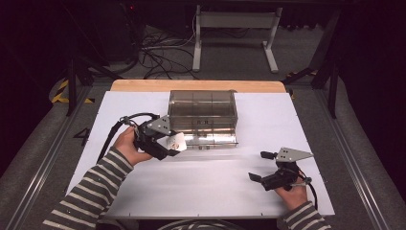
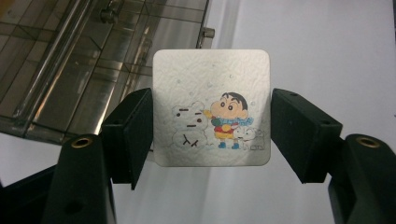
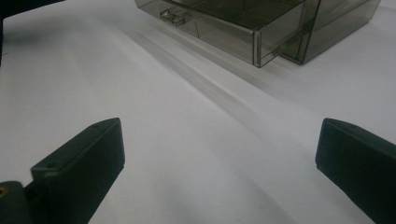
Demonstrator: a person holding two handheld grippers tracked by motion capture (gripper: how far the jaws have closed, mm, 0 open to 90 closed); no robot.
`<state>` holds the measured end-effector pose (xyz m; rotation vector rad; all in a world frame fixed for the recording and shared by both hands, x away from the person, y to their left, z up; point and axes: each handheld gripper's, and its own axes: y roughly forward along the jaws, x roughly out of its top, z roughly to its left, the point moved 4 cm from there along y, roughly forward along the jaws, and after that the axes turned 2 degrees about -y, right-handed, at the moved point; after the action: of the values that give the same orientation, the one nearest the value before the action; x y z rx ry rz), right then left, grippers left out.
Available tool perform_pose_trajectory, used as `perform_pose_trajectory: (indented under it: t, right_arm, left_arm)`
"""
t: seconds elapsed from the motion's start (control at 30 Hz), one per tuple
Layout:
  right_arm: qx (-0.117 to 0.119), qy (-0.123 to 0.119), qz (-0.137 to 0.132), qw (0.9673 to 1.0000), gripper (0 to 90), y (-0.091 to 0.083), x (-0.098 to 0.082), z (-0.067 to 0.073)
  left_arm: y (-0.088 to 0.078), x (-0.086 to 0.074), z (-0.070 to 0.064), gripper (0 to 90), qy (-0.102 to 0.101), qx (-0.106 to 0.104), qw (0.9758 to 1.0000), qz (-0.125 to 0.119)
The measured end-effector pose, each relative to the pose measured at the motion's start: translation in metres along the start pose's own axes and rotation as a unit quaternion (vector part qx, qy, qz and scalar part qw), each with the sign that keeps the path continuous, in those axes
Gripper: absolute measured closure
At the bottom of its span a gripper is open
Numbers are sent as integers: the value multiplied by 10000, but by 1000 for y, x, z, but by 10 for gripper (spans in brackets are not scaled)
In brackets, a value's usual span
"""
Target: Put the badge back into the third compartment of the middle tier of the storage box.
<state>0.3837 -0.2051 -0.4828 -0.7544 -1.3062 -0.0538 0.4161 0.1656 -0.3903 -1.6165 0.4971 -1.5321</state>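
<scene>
Left gripper view looks along the left tool (image 2: pixel 211 128), whose jaws pinch a square card (image 2: pixel 212 107) by its two side edges; the card bears a cartoon boy beside a snowman and is held clear of the table (image 2: pixel 327 56). Just behind and to the card's left in that view lies the pulled-out drawer (image 2: pixel 70 70) of the smoky clear drawer box (image 1: pixel 203 111), so the left hand (image 1: pixel 125 146) is by far the nearer one to it. Right tool (image 1: pixel 269 166) rests well apart near the table's front edge, jaws spread and empty. Reflections blur the drawer's partitions, so I cannot tell which compartment sits closest.
</scene>
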Motion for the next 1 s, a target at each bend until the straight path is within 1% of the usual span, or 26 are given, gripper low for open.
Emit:
perform_pose_trajectory:
  t: [0.03, 0.1, 0.43, 0.6, 0.63, 0.77, 0.83, 0.9, 1.0]
  right_arm:
    - [1, -2, 1, 10000, 20, 0, 0, 0]
    - [4, -4, -4, 10000, 20, 0, 0, 0]
    - [30, -12, -8, 10000, 19, 0, 0, 0]
    - [44, -17, -5, 10000, 19, 0, 0, 1]
    - [45, -11, -2, 10000, 19, 0, 0, 1]
    - [52, -17, -2, 10000, 19, 0, 0, 1]
    - [53, -21, -4, 10000, 19, 0, 0, 1]
    - [62, -20, -3, 10000, 19, 0, 0, 1]
    - [72, -23, 0, 10000, 19, 0, 0, 1]
  left_arm:
    - [1, 3, 1, 334, 12, 13, 10000, 41]
    - [3, 7, 1, 334, 4, 7, 10000, -34]
    - [12, 29, 3, 334, 110, 0, 9999, -49]
    - [18, 38, 4, 334, 135, -2, 9999, -78]
    - [20, 41, 4, 334, 147, 12, 9998, -123]
    - [24, 49, 5, 334, 203, 13, 9997, -127]
    - [26, 53, 5, 334, 204, 37, 9997, -123]
    - [28, 55, 5, 334, 210, 7, 9997, -80]
    - [31, 57, 6, 334, 206, 41, 9998, -72]
